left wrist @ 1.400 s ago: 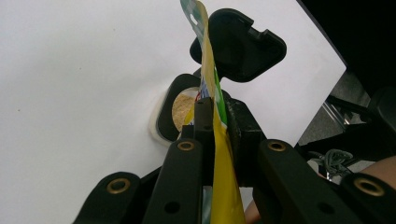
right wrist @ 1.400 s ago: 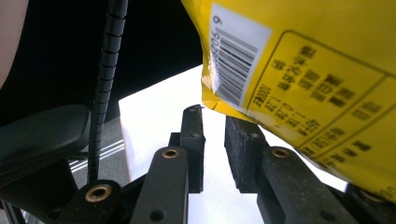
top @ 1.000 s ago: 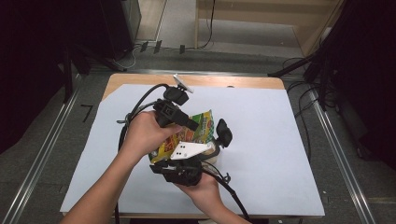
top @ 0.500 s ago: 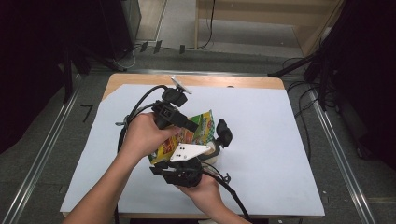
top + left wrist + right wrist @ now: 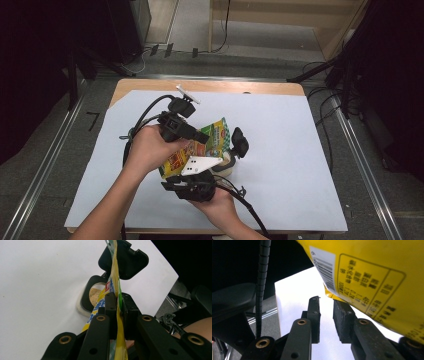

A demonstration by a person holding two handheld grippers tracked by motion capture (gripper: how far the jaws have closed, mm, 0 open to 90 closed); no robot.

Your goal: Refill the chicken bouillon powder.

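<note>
Your left gripper [image 5: 117,305] is clamped on the edge of the yellow packet [image 5: 207,145], holding it tilted over the open container [image 5: 93,296] of brownish powder on the white table cover [image 5: 290,150]; your right gripper [image 5: 327,315] sits just under the packet's corner, jaws slightly apart, gripping nothing.

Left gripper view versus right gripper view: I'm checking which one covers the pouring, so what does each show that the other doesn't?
The left gripper view alone shows the left gripper shut on the yellow packet's edge, above an open black-lidded container with brownish powder inside. The right gripper view alone shows the packet's printed back with a barcode, and the right gripper with a gap between its fingers. Both show the packet and the white sheet.
</note>
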